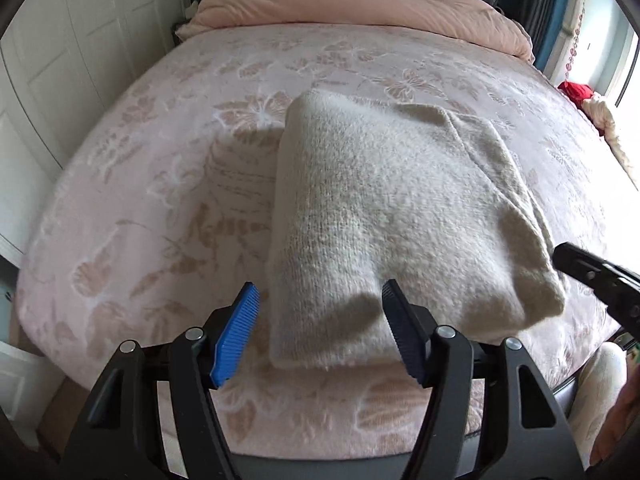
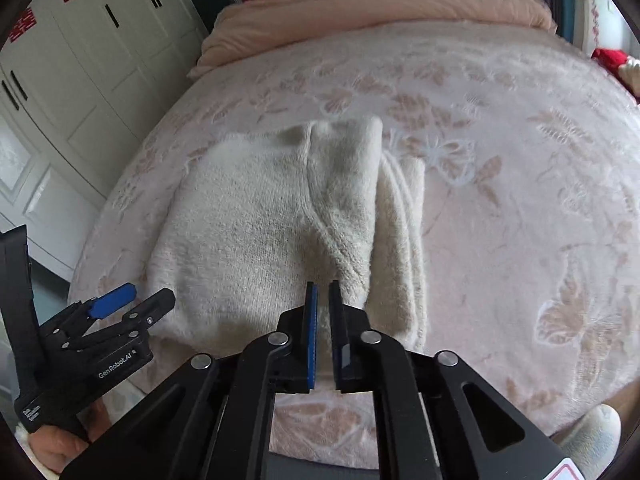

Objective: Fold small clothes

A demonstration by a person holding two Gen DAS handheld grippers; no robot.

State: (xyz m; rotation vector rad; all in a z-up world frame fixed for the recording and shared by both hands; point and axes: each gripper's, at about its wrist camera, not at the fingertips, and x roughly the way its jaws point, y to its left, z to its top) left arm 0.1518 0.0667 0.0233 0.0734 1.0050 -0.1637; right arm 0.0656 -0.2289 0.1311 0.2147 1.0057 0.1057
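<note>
A cream fuzzy knit garment (image 1: 400, 208) (image 2: 260, 232) lies folded into a thick rectangle on the pink bed. My left gripper (image 1: 320, 286) hovers over its near left corner. Its blue pads stand apart with nothing pressed between them. In the right wrist view that gripper (image 2: 120, 304) shows at the lower left, beside the fold's near edge. My right gripper (image 2: 323, 286) sits just above the near edge of the fold. Its jaws are almost together and nothing is caught in the thin gap. In the left wrist view the right gripper (image 1: 592, 276) pokes in from the right, by the garment's near right corner.
The bed cover (image 1: 140, 200) (image 2: 520, 200) is pink with a butterfly pattern. A peach duvet (image 1: 340, 4) (image 2: 360, 4) is bunched at the far end. White wardrobe doors (image 2: 80, 80) stand to the left. Red cloth (image 1: 576, 90) lies at the far right edge. A person's fuzzy-trousered leg (image 2: 592, 432) is near the bed's front.
</note>
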